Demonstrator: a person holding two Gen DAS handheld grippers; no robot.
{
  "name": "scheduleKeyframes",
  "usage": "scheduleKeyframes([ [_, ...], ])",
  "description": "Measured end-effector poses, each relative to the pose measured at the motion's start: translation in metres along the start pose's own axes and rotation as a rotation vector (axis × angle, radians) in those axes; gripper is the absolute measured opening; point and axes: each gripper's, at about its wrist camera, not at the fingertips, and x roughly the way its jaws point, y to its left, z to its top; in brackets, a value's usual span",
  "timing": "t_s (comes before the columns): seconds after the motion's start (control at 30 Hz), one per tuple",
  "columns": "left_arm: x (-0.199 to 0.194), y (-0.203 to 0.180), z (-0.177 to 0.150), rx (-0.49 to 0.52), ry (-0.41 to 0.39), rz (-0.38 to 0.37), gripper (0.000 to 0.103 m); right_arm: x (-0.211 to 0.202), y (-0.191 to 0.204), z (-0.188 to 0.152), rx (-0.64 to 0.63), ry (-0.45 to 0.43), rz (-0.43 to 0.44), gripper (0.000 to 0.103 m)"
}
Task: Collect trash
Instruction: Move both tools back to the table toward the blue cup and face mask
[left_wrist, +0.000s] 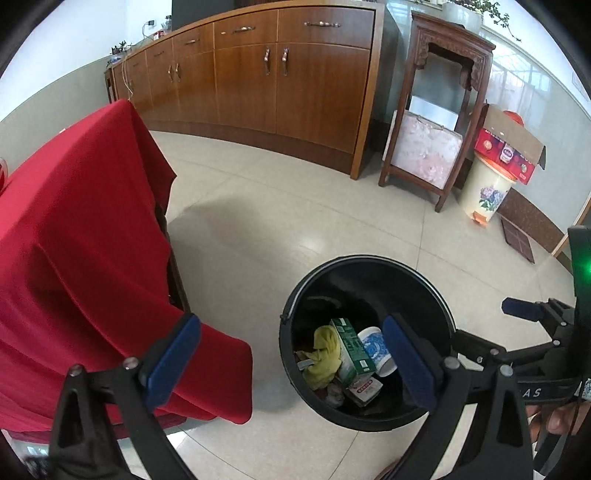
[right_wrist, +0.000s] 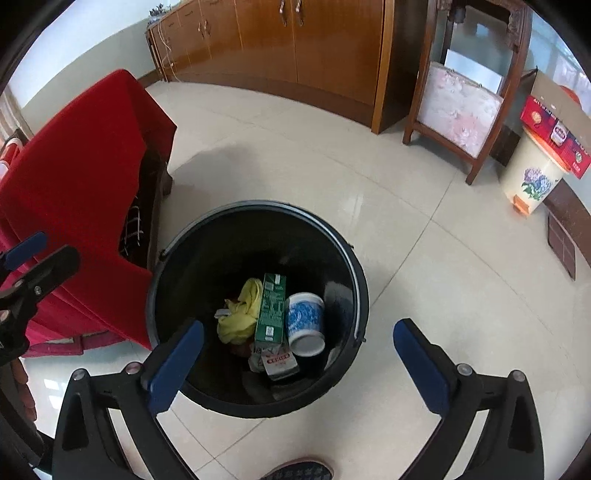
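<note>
From the left wrist, the left gripper (left_wrist: 291, 354) hangs with its blue pads spread wide and empty over the floor between a table's red tablecloth (left_wrist: 74, 240) and the black bucket (left_wrist: 439, 295), where a green carton (left_wrist: 351, 349), yellow cloth (left_wrist: 325, 354) and blue-patterned cup (left_wrist: 376, 349) lie. From the right wrist, the right gripper (right_wrist: 299, 363) is likewise parted and empty above the bucket (right_wrist: 354, 273), the carton (right_wrist: 271, 308) lying between the cloth (right_wrist: 240, 314) and cup (right_wrist: 304, 323).

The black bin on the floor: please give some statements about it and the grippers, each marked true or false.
1. The black bin holds a green carton. True.
2. The blue-patterned cup stands on the floor. False: it lies inside the bin.
3. The right gripper grips a yellow cloth. False: it is open and empty; the cloth is in the bin.
4. The left gripper is open. True.
</note>
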Motion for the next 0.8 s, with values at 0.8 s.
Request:
scheduleKeyframes([
  [0.8, -0.079, 0.03, 0.0, 0.012, -0.097, 0.037, 0.1, -0.091, 0.053, -0.001, -0.023, -0.174, 0.003, 0.103],
])
